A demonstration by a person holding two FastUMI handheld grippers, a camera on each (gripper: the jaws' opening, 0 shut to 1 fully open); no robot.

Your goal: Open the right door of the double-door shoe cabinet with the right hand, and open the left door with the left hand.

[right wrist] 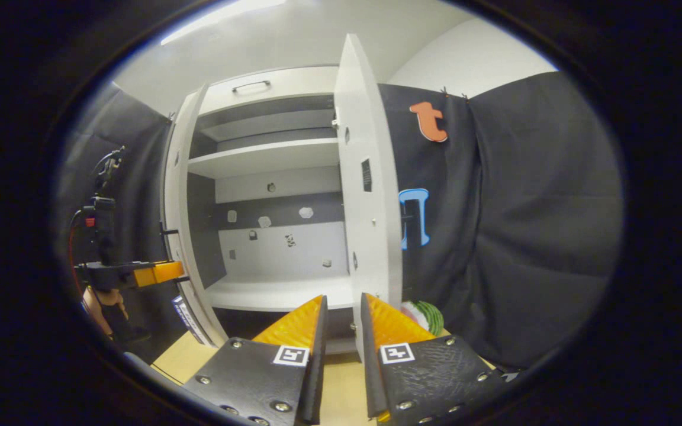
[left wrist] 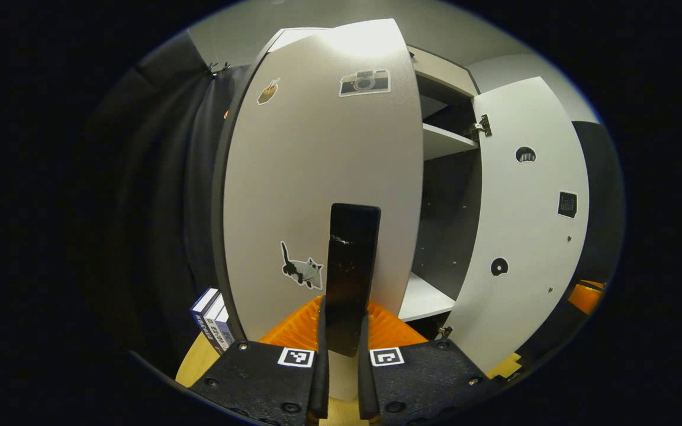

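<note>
The shoe cabinet's left door [left wrist: 317,177], pale with stickers, stands partly swung out in the left gripper view. Its upright black handle [left wrist: 353,248] runs down between my left gripper [left wrist: 346,303], which is shut on it. The right door [left wrist: 524,225] stands wide open, inner face showing. In the right gripper view I see the left door [right wrist: 178,225] edge-on, with the left gripper [right wrist: 180,271] and a hand at its handle. The right door [right wrist: 370,225] stands just beyond my right gripper [right wrist: 344,297]. That gripper's fingers are narrowly open, with nothing between them.
White shelves [right wrist: 270,157] cross the open cabinet. A few books [left wrist: 214,319] stand on the wooden table [right wrist: 341,378] by the left door's foot. A green and white object [right wrist: 424,313] lies behind the right door. Black cloth walls close in both sides.
</note>
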